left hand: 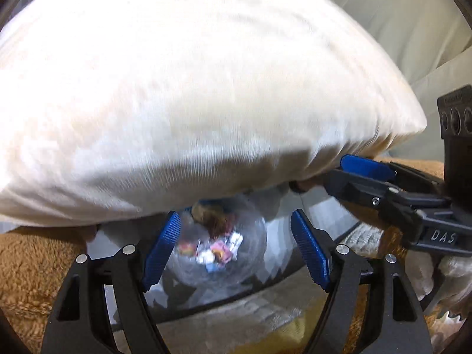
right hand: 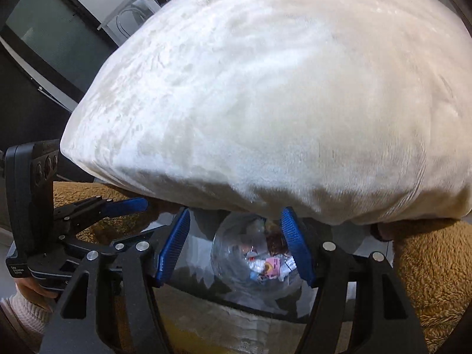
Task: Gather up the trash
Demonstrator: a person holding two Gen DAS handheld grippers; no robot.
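Note:
A big white pillow (left hand: 191,88) fills most of both views and also shows in the right wrist view (right hand: 280,118). Under its front edge a clear plastic bag (left hand: 218,250) holds crumpled wrappers and brown scraps; it also shows in the right wrist view (right hand: 259,259). My left gripper (left hand: 236,250) is open, its blue pads on either side of the bag. My right gripper (right hand: 236,247) is open around the same bag. In the left wrist view the right gripper (left hand: 354,174) reaches in under the pillow's right corner. In the right wrist view the left gripper (right hand: 118,206) shows at the left.
A brown fuzzy blanket (left hand: 35,265) covers the surface to either side, also in the right wrist view (right hand: 427,265). A dark glossy curved surface (left hand: 295,236) lies under the bag. A pale wall or cushion (left hand: 413,29) stands at the back right.

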